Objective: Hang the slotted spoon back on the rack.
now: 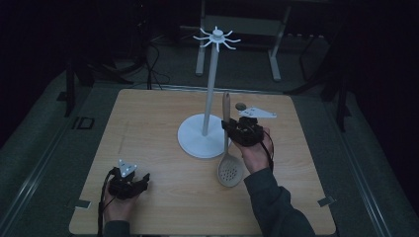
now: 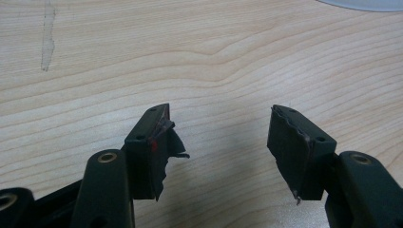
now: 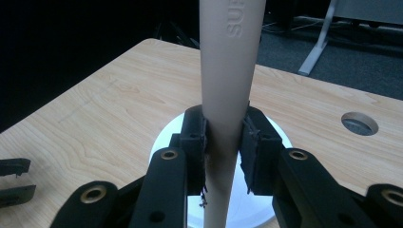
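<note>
Handle reads "SU.." | your R gripper (image 3: 223, 156) pinches spoon (image 1: 228, 148), handle up, bowl toward you | L gripper (image 2: 221, 152) jaws spread, holding nothing

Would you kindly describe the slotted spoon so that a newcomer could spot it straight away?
Start at the wooden table and find the tall white hook stand with its round base near the middle. Just right of that base, the right hand-held gripper clamps the handle of the slotted spoon. It is the only beige utensil, with a perforated round bowl hanging toward the person.
</note>
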The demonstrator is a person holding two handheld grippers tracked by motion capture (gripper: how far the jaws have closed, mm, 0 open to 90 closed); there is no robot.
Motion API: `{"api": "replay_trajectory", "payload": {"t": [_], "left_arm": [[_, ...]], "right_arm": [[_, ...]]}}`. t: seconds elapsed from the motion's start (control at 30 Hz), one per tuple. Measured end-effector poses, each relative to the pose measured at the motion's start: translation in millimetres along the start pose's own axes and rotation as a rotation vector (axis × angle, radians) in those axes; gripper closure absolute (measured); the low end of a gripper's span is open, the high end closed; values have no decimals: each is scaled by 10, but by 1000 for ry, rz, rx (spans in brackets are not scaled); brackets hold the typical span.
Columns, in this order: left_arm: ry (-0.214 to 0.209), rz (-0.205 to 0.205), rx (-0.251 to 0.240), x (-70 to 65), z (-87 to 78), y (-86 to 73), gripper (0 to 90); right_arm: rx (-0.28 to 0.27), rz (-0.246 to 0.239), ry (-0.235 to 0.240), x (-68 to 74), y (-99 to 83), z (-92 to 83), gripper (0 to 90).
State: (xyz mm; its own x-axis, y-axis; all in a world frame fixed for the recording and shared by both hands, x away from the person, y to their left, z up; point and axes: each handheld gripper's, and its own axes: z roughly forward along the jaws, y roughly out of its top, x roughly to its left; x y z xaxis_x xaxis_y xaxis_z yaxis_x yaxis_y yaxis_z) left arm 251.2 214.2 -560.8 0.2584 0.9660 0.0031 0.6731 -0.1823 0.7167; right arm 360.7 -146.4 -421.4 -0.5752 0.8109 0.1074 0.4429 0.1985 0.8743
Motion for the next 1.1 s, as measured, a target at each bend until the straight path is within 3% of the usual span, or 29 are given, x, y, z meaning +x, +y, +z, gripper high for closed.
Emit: {"api": "replay_trajectory", "payload": {"t": [1.1], "left_arm": [[0, -1, -3, -2, 6, -1, 409]], "right_arm": [[-59, 1, -22, -70, 170, -77, 730]]}}
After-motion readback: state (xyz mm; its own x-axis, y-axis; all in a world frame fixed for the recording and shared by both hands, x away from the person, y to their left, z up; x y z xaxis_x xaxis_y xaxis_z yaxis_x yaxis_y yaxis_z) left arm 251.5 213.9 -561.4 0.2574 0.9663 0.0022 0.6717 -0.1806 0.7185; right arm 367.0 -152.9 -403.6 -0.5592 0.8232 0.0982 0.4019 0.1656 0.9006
